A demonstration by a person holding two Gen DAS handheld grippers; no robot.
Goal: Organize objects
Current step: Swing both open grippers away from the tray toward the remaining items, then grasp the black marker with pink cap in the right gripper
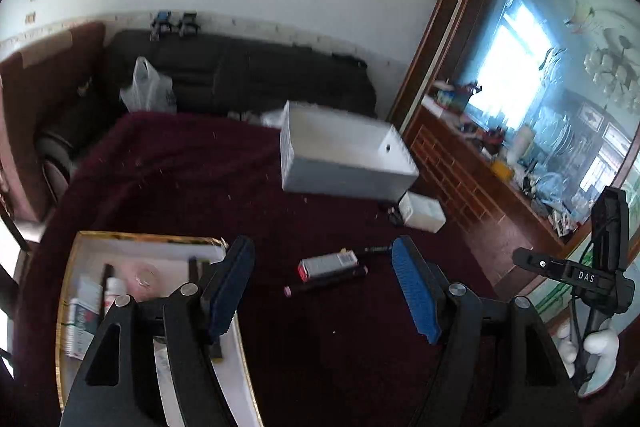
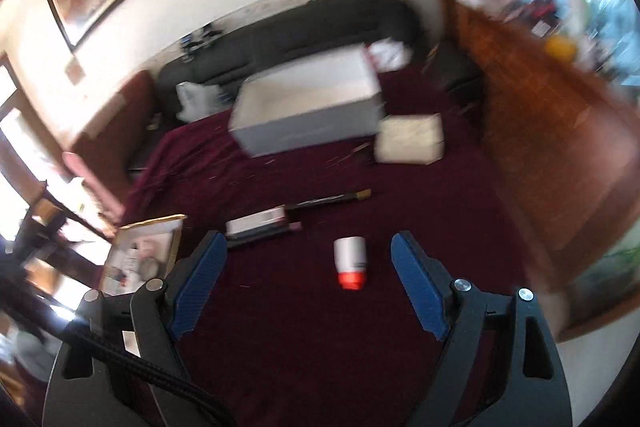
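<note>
My left gripper (image 1: 324,291) is open and empty, low over the maroon cloth. Its left finger (image 1: 230,291) hangs over the right edge of a gold-rimmed tray (image 1: 140,237) that holds tubes and small boxes. Ahead of it lie a small white and red box (image 1: 328,264), a dark stick with a pink end (image 1: 326,282) and a dark pen (image 1: 374,249). My right gripper (image 2: 310,287) is open too. A white bottle with an orange-red cap (image 2: 350,263) lies on the cloth just ahead, between the lines of its fingers and untouched. The right wrist view also shows the small box (image 2: 256,223), the pen (image 2: 328,201) and the tray (image 2: 152,221).
A large open white box (image 1: 344,155) stands at the back of the cloth, with a smaller white box (image 1: 424,213) to its right. A dark sofa (image 1: 240,75) with a plastic bag lies behind, a wooden cabinet (image 1: 460,171) to the right. A white-gloved hand (image 1: 596,345) holds a black handle (image 1: 600,267).
</note>
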